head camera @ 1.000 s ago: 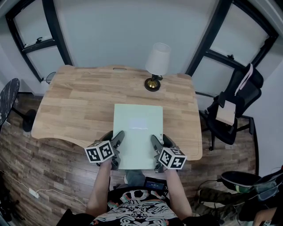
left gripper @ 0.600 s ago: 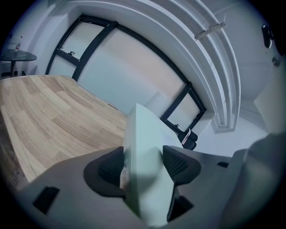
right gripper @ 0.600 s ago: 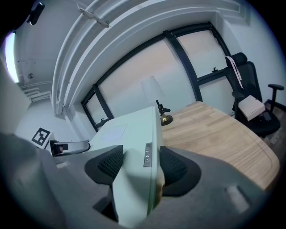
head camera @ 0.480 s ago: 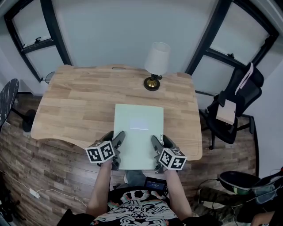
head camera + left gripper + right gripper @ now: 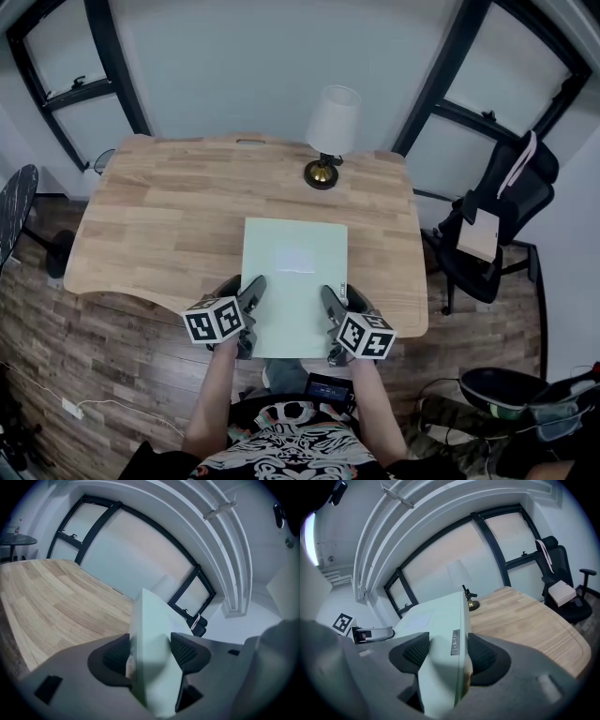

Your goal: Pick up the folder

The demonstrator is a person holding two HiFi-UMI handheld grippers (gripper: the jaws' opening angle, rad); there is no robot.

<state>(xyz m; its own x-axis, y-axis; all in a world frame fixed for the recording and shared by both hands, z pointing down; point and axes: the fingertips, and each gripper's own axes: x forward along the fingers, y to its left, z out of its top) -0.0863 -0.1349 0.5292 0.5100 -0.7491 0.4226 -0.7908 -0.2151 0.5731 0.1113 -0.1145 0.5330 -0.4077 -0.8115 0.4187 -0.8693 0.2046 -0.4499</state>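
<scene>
1. Forearms are reaching in from six o'clock in the head view, each hand carrying a gripper topped with a black-and-white marker cube.
2. The left gripper [image 5: 247, 302] is biting the pale green folder [image 5: 294, 267] at its seven o'clock corner. In the left gripper view its dark ribbed pads [image 5: 115, 656] are pressing on both faces, pinching the folder edge-on.
3. The right gripper [image 5: 334, 309] is doing the same at the five o'clock corner. In the right gripper view its pads [image 5: 482, 651] are clamping the folder's side edge, where a small label strip [image 5: 454, 642] is showing.
4. The folder is lying roughly flat between the two grippers. Its near edge is hanging out past the near edge of the wooden desk [image 5: 159, 216], and the rest is stretching over the desk toward twelve o'clock.
5. Progress, as a judgement: the grasp is looking complete on both sides, so what is remaining is raising the folder clear of the desk. Whether its far edge is touching the wood cannot be told.
6. Farther off, a table lamp [image 5: 330, 131] with a white shade is standing at twelve o'clock near the desk's far edge, well apart from the folder.
7. Beyond the desk, a black office chair [image 5: 497, 234] is sitting at three o'clock on the wood floor, and dark-framed windows are lining the back wall.
</scene>
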